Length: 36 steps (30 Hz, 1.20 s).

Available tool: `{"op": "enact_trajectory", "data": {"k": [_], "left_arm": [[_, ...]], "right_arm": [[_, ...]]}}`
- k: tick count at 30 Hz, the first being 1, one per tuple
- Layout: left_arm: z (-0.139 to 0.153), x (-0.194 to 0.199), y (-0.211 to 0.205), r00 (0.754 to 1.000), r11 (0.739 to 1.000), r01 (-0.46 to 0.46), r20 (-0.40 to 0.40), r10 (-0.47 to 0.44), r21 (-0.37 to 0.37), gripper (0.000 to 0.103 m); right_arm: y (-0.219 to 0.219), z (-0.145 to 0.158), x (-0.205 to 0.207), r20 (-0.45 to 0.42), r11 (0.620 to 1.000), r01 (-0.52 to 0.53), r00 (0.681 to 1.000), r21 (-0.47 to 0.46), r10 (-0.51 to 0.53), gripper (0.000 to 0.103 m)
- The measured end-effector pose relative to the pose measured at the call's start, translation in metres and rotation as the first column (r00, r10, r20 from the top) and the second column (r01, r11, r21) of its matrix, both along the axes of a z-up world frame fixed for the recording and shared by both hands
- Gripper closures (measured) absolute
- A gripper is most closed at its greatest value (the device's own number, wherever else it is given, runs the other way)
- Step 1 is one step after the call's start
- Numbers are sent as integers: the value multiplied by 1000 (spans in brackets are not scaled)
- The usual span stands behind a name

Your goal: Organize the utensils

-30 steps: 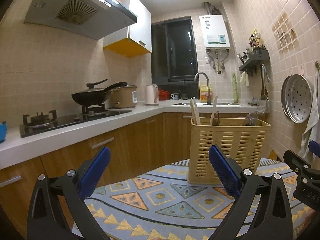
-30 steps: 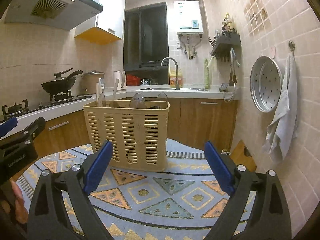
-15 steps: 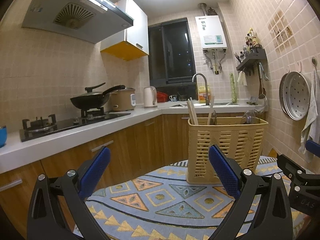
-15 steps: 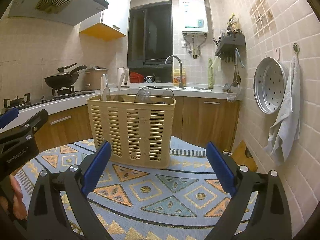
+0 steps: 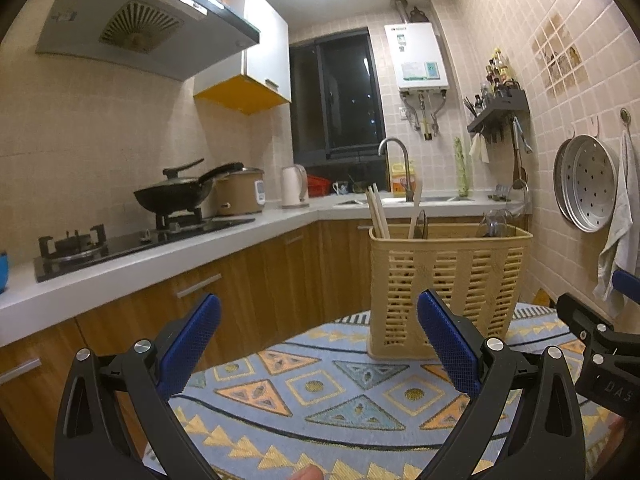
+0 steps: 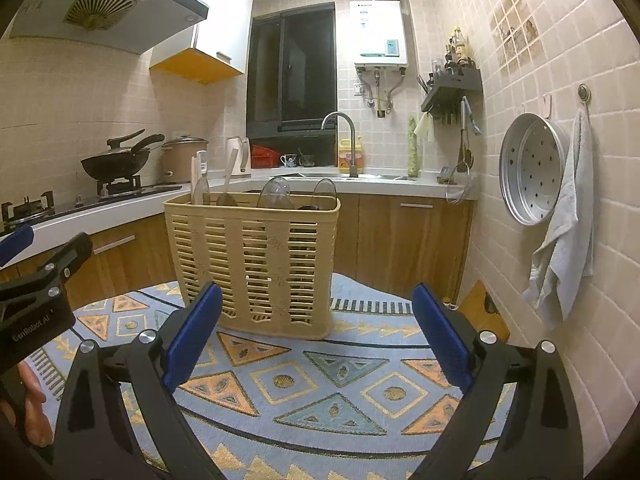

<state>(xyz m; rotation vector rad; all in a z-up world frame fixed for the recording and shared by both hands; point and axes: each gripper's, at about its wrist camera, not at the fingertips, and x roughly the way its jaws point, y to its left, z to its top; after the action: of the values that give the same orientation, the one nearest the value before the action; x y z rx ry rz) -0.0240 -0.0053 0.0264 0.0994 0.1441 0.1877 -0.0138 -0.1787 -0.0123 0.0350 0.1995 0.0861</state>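
Closest to me, my left gripper (image 5: 318,340) hangs with its blue pads (image 5: 191,345) spread wide apart and nothing between them, and my right gripper (image 6: 316,330) shows the same wide gap, also holding nothing. Each one shows up at the edge of the other's view, so they sit side by side, near each other. Under both lies a patterned cloth (image 5: 320,396) with blue and orange triangles. Past the fingertips, standing upright on that cloth, is the beige slotted utensil basket (image 6: 256,256); from the left wrist view it sits just beyond the right-hand pad, and from the right wrist view it stands ahead and a little to the left. Wooden chopsticks (image 5: 377,212) lean out of its left end, a pale spatula handle (image 5: 416,210) rises beside them, and clear plastic spoons (image 6: 276,194) poke above the rim toward the other end. I cannot make out what else lies lower inside through the slots. Behind the basket run wooden cabinet fronts under a white bench (image 5: 120,258), which carries a gas hob with a black wok (image 5: 172,198), a rice cooker (image 5: 240,192) and a white kettle (image 5: 293,185). Farther back are the sink tap (image 6: 340,136), a dark window and a wall-mounted water heater (image 6: 378,34). On the right wall hang a perforated steamer tray (image 6: 530,168) and a grey towel (image 6: 568,216).
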Motion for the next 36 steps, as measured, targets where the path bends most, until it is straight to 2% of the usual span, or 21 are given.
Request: {"op": "enact_trajectory", "data": {"k": [11,36], "left_arm": [[-3,2,3,1000,1000,-23,-19,22,-11,8],[-5,6,-2,998,998,-51,-43,52,25,8]], "right_arm": [[1,1,-4,12,1000,10,1000,-7,-10,12],[2,-1,-3,2,1000,16,1000,-6,-16,12]]}}
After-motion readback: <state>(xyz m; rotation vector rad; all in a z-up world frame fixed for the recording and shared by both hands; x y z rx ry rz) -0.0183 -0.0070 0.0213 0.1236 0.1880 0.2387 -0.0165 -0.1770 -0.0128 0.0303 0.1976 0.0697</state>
